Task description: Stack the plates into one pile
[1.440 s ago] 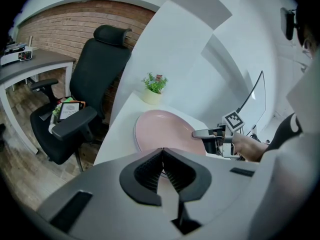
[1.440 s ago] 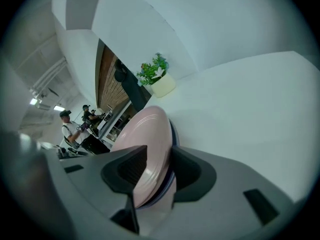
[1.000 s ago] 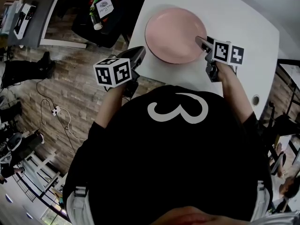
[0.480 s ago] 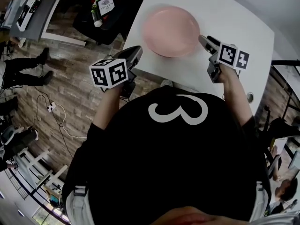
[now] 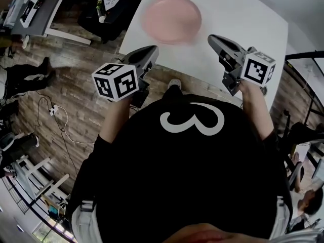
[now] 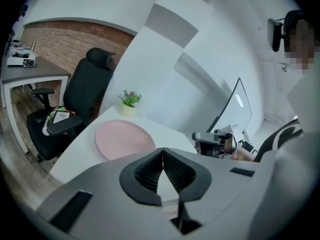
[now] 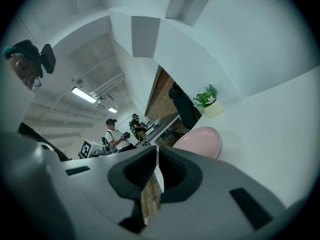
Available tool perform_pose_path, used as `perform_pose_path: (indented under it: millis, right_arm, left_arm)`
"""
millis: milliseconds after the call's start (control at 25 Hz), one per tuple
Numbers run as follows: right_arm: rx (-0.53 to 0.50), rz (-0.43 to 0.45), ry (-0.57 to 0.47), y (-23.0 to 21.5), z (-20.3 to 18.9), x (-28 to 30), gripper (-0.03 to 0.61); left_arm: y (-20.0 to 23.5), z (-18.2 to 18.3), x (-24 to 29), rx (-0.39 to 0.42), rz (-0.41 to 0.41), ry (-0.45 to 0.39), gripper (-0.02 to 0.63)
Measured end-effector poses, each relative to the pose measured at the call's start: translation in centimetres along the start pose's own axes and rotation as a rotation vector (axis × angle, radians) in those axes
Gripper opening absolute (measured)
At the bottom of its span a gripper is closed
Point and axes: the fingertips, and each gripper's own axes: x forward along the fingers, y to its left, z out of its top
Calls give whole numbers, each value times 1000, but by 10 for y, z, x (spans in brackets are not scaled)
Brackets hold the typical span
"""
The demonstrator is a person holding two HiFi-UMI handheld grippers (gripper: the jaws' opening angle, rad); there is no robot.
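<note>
A pink plate (image 5: 171,19), possibly a pile seen as one, lies on the white table (image 5: 238,19) at its far left; it also shows in the left gripper view (image 6: 124,139) and the right gripper view (image 7: 200,139). My left gripper (image 5: 152,49) hovers off the table's near left edge, above the wooden floor, shut with nothing between its jaws (image 6: 162,151). My right gripper (image 5: 212,37) hangs above the table to the right of the plate and clear of it; its jaws (image 7: 156,149) are closing and stand almost together, empty.
A small potted plant (image 6: 129,101) stands at the table's far edge behind the plate. A black office chair (image 6: 85,94) holding some items sits left of the table. Other people (image 7: 117,134) stand far off in the room.
Both grippers have drawn back from the plate toward the person. The right gripper, which was at the plate's right rim, is now clear of it. The plate looks farther off.
</note>
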Motion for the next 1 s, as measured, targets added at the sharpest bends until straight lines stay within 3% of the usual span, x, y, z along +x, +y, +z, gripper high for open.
perform_pose_path:
  millis: [200,400,600,1000]
  right_arm:
    - [-51,85,31,32,0,-3,29]
    - [-98,139,40,72,-45,-67,28]
    - [-62,195,50,94,-73,-101,28]
    - [-46,179,-30,101,-81,-146,23]
  left_arm:
    - [-29,5,-1,36,-42,-10,17]
    - [-104,-40,-14,75,-89,-32,17]
    - [-147,-64,-19,115,-136,-25,17]
    - [-196,-86,-19,159,-181,-16,17]
